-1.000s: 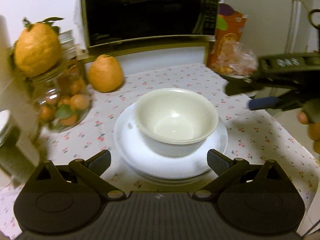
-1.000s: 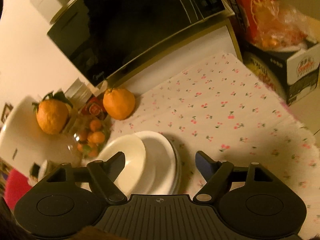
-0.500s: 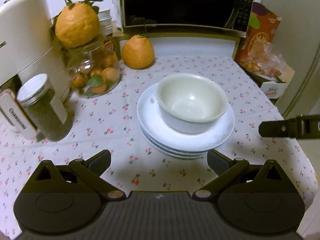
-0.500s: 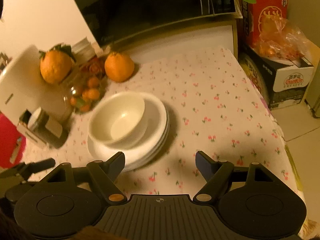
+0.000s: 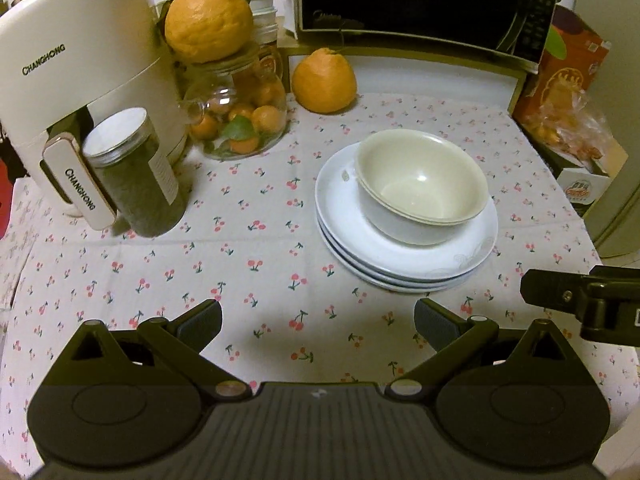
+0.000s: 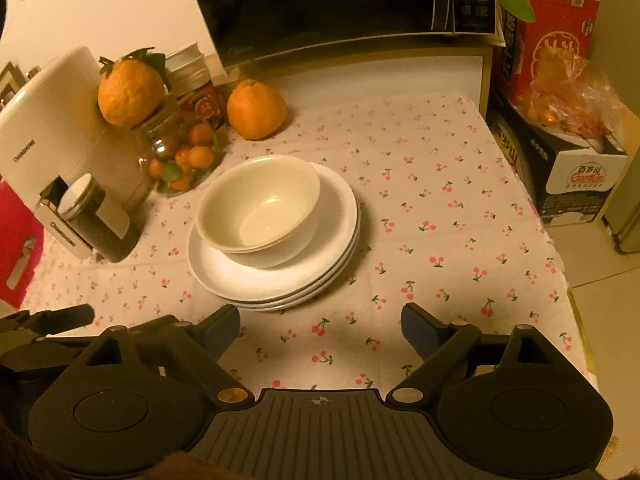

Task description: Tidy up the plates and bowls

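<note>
A stack of white plates (image 5: 400, 258) (image 6: 224, 276) sits on the cherry-print tablecloth (image 5: 240, 264). Two nested cream bowls (image 5: 420, 184) (image 6: 260, 208) stand on the top plate. My left gripper (image 5: 318, 322) is open and empty, held above the cloth in front of the stack. My right gripper (image 6: 320, 324) is open and empty, also above the cloth in front of the stack. In the left wrist view the right gripper's body (image 5: 580, 300) shows at the right edge.
A white appliance (image 5: 80, 72), a dark jar (image 5: 132, 172) and a glass jar of small oranges (image 5: 236, 120) stand at the left. A large orange (image 5: 324, 80) lies before the microwave (image 5: 420, 4). Boxes (image 6: 560, 148) stand right of the table edge.
Both grippers have drawn back and risen away from the stack, so more of the table and the left-hand appliance now shows. The bowls and plates have not moved.
</note>
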Action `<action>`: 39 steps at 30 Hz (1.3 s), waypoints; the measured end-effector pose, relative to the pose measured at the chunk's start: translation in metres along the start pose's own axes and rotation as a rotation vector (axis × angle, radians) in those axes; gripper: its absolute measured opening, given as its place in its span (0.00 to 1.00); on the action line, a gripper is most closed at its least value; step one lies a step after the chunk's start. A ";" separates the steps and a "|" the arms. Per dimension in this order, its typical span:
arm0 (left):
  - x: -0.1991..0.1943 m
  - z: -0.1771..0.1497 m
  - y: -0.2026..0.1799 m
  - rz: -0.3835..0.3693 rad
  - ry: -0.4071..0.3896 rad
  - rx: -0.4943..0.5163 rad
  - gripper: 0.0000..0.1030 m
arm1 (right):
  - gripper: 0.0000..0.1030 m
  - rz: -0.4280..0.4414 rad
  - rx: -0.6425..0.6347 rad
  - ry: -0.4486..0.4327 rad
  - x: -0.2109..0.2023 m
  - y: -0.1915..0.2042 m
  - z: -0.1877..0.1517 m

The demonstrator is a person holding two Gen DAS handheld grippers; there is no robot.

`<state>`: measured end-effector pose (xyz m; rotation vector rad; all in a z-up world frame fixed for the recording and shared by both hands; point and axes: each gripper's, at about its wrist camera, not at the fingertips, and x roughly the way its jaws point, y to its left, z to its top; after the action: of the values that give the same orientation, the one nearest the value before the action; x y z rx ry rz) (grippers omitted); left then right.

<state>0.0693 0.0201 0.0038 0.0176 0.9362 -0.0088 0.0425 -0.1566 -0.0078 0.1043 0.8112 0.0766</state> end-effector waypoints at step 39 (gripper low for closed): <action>-0.007 -0.007 -0.006 0.033 -0.006 -0.032 1.00 | 0.90 -0.070 0.018 0.020 0.007 0.001 0.001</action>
<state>0.0599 0.0140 0.0052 0.0037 0.9293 0.0360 0.0475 -0.1554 -0.0122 0.0923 0.8349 0.0038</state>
